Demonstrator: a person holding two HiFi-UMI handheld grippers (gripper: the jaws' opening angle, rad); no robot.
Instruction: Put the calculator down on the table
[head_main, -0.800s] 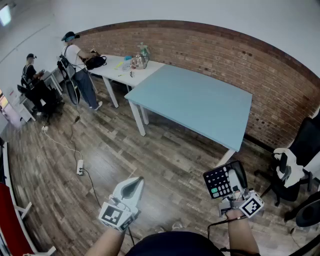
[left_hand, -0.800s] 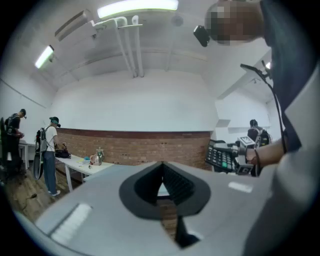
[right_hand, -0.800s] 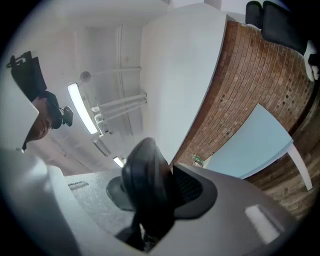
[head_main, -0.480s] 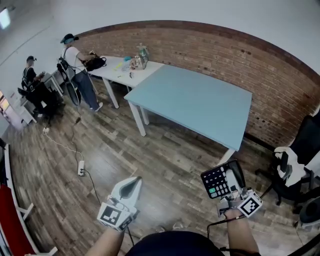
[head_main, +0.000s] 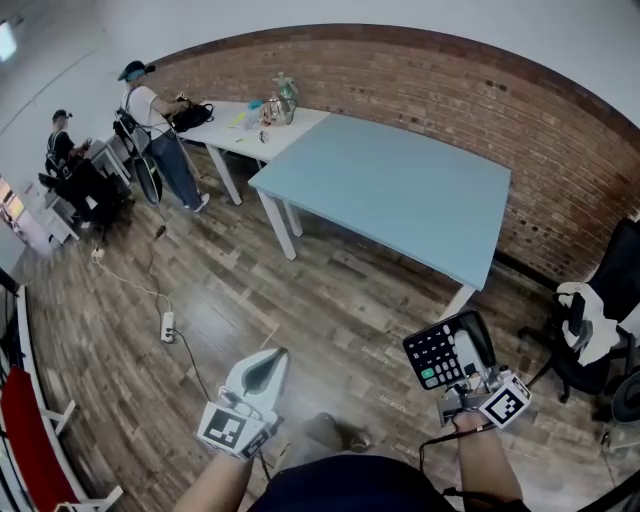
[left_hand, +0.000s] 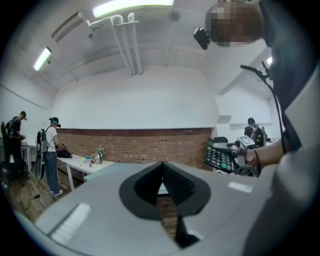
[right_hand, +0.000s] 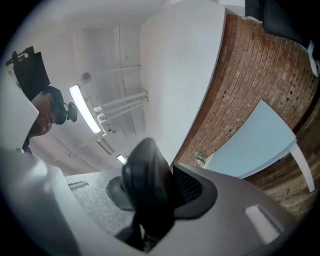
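Bright, even illumination is supplied by ceiling tube lights (left_hand: 132, 5), where glare is noted. Shadows are soft. Strong fisheye bending and dark corners are recorded; nearest surfaces are blurred.

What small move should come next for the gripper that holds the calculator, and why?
Probably carry it forward toward the light blue rectangular table. The right gripper, its fingers closed on the black rectangular calculator, hangs over the wooden floor, apart from the table's near edge.
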